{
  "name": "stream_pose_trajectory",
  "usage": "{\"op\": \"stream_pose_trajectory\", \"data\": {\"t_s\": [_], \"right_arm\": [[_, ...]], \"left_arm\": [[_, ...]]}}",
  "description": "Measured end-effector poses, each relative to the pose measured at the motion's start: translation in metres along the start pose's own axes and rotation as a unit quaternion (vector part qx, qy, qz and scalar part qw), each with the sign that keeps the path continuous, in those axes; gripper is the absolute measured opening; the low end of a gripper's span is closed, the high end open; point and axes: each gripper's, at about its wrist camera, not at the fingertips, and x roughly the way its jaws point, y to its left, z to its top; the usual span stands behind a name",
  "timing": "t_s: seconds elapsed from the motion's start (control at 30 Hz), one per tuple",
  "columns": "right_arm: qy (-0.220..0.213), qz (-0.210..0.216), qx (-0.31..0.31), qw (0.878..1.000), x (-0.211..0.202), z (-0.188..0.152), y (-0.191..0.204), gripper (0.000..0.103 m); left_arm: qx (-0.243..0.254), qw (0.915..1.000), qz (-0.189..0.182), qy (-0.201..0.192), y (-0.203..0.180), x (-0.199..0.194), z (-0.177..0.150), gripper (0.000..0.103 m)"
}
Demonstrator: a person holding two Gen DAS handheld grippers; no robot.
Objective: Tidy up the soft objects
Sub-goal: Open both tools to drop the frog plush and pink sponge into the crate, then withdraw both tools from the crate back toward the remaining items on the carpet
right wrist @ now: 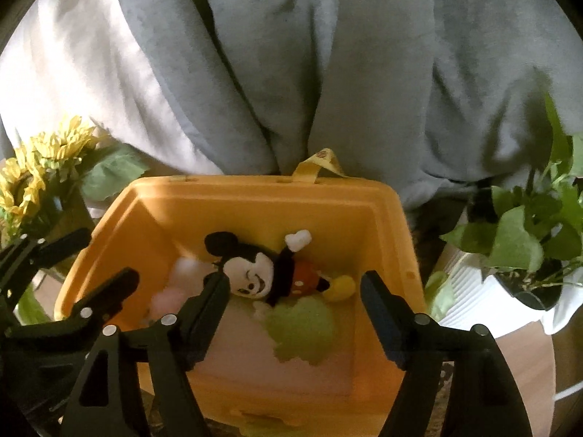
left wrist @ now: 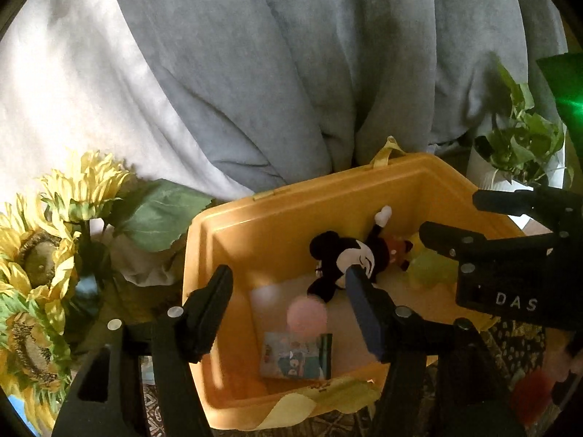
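Observation:
A yellow bin [left wrist: 277, 225] [right wrist: 255, 204] stands open below both grippers. Inside lie a black, white and red mouse plush [left wrist: 349, 258] [right wrist: 262, 273], a pale green fluffy piece [left wrist: 430, 269] [right wrist: 302, 327] and a picture card [left wrist: 295, 357]. A blurred pink ball [left wrist: 306, 315] [right wrist: 167, 298] shows inside the bin below my left gripper [left wrist: 288, 284] [right wrist: 111, 253], which is open and touches nothing. My right gripper [right wrist: 293, 287] [left wrist: 450, 215] is open over the green piece and the plush, apart from both. A white fluffy piece [right wrist: 186, 266] lies beside the plush's head.
Artificial sunflowers [left wrist: 36, 255] [right wrist: 43, 167] crowd the bin's left side. A leafy plant in a white pot [right wrist: 510, 255] [left wrist: 521, 145] stands to its right. Grey folded fabric [left wrist: 291, 54] fills the space behind. A blurred red fuzzy ball [left wrist: 532, 397] sits outside the bin at the lower right.

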Motion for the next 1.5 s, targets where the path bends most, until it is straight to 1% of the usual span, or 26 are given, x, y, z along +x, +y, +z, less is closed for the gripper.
{"op": "stream_pose_trajectory", "data": {"t_s": [0.07, 0.3, 0.4, 0.5, 0.73, 0.83, 1.0, 1.2, 1.37, 1.5], "right_arm": [[-0.006, -0.002, 0.004, 1.0, -0.004, -0.001, -0.001, 0.075], [-0.034, -0.009, 0.013, 0.999, -0.026, -0.002, -0.004, 0.075], [-0.046, -0.011, 0.014, 0.999, -0.039, -0.003, -0.003, 0.075], [-0.059, -0.005, 0.017, 0.998, -0.054, -0.006, -0.001, 0.075], [-0.098, 0.007, 0.021, 0.995, -0.101, -0.011, 0.008, 0.075], [-0.12, 0.008, 0.019, 0.993, -0.126, -0.014, 0.014, 0.075], [-0.157, 0.002, 0.003, 0.988, -0.165, -0.021, 0.027, 0.075], [-0.177, -0.003, -0.012, 0.984, -0.194, -0.031, 0.038, 0.075], [-0.178, 0.0, -0.022, 0.984, -0.204, -0.047, 0.045, 0.075], [-0.173, 0.008, -0.019, 0.985, -0.207, -0.06, 0.046, 0.075]], "left_arm": [[-0.002, 1.0, 0.003, -0.003, 0.0, -0.004, -0.001, 0.065], [-0.009, 0.9994, 0.016, -0.028, -0.002, -0.032, -0.004, 0.08], [-0.008, 0.9988, 0.023, -0.043, -0.002, -0.048, -0.005, 0.083], [-0.015, 0.9977, 0.03, -0.058, -0.001, -0.068, -0.008, 0.085], [-0.049, 0.9935, 0.041, -0.094, 0.002, -0.119, -0.013, 0.085], [-0.053, 0.9906, 0.051, -0.115, 0.001, -0.146, -0.016, 0.086], [-0.053, 0.9868, 0.065, -0.138, -0.002, -0.181, -0.022, 0.09], [-0.066, 0.9846, 0.078, -0.142, -0.001, -0.205, -0.036, 0.09], [-0.071, 0.9845, 0.083, -0.137, -0.001, -0.219, -0.051, 0.09], [-0.078, 0.9851, 0.083, -0.129, -0.004, -0.225, -0.064, 0.09]]}}
